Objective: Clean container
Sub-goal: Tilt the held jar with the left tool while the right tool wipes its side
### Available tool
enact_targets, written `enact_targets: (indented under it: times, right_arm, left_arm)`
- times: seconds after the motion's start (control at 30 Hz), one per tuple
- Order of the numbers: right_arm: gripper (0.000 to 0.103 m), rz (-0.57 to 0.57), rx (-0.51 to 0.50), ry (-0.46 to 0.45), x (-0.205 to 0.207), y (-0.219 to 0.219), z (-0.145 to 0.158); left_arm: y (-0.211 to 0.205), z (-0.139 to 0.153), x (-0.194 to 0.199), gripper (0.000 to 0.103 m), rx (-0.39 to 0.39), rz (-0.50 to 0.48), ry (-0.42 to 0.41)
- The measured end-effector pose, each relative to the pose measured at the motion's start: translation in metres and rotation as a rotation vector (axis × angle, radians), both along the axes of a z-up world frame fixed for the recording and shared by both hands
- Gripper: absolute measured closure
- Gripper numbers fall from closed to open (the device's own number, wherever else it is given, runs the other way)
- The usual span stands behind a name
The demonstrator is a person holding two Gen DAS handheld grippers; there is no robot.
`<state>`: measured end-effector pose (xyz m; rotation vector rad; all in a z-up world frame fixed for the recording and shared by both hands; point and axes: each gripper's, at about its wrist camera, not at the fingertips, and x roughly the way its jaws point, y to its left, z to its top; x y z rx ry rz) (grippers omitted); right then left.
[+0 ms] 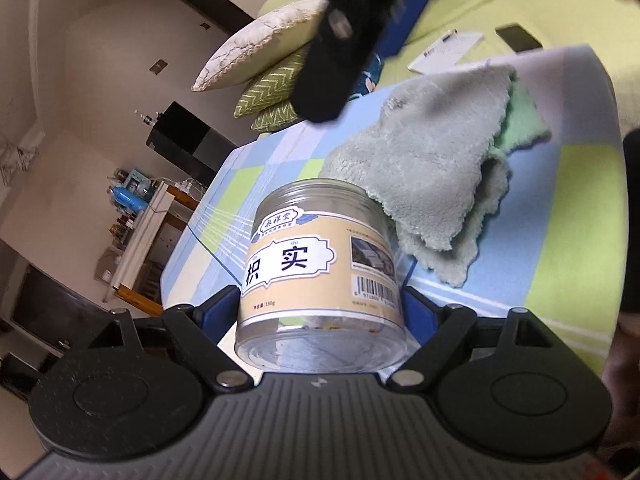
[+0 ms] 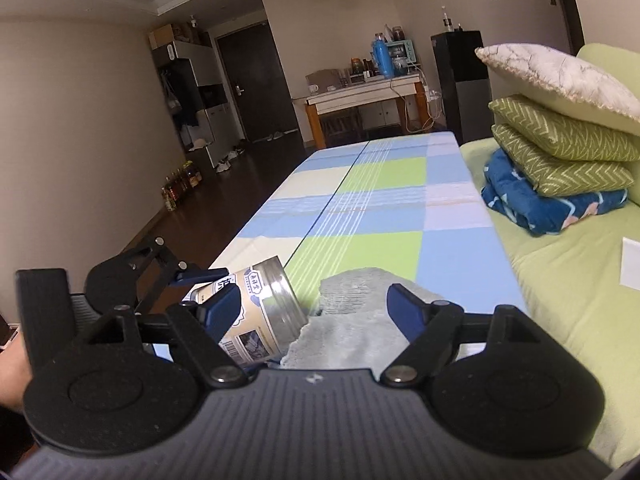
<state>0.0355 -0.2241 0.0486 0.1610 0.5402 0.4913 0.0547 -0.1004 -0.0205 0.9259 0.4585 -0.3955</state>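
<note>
Two grippers: left gripper (image 1: 320,304) fingers clamped on clear jar (image 1: 320,276), base cut off. Right gripper (image 2: 310,312) fingers spread above grey cloth (image 2: 356,320) on checked worktop (image 2: 380,208). Pillows (image 2: 560,120) beside, on sofa.

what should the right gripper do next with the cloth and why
Probably lower the right gripper and close on the grey cloth. Its jaws are open above the cloth, holding nothing, while the left gripper already clamps the tilted jar, so wiping needs the cloth first.
</note>
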Motion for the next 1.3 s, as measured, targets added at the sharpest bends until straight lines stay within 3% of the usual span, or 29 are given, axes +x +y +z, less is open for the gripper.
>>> enact_targets:
  times: [0.13, 0.37, 0.57, 0.7, 0.83, 1.13, 1.2, 1.23, 1.3]
  right_arm:
    - [0.025, -0.001, -0.030, 0.005, 0.004, 0.005, -0.011]
    - [0.025, -0.055, -0.111, 0.038, 0.012, -0.007, -0.030]
    - [0.025, -0.065, -0.122, 0.039, 0.014, -0.010, -0.037]
    - [0.025, -0.082, -0.118, 0.037, 0.013, -0.015, -0.039]
    - [0.025, -0.107, -0.110, 0.041, 0.013, -0.022, -0.042]
    - [0.027, -0.101, -0.160, 0.057, 0.022, -0.020, -0.055]
    - [0.039, -0.097, -0.219, 0.051, 0.024, -0.014, -0.059]
    - [0.062, -0.092, -0.244, 0.049, 0.024, -0.011, -0.061]
    - [0.079, -0.078, -0.249, 0.044, 0.023, -0.009, -0.061]
  left_arm:
    - [0.017, 0.001, -0.004, 0.016, -0.094, -0.014, -0.014]
    - [0.049, 0.013, -0.008, 0.011, -0.328, -0.006, 0.024]
    - [0.071, 0.010, -0.006, 0.009, -0.438, 0.020, 0.082]
    - [0.087, 0.012, -0.008, 0.015, -0.525, 0.032, 0.102]
    - [0.094, 0.011, -0.014, 0.015, -0.561, 0.046, 0.112]
    - [0.092, 0.013, -0.039, 0.016, -0.537, 0.073, 0.089]
    - [0.091, 0.013, -0.041, 0.016, -0.533, 0.081, 0.081]
    - [0.089, 0.012, -0.041, 0.016, -0.523, 0.080, 0.076]
    - [0.085, 0.012, -0.043, 0.016, -0.500, 0.075, 0.066]
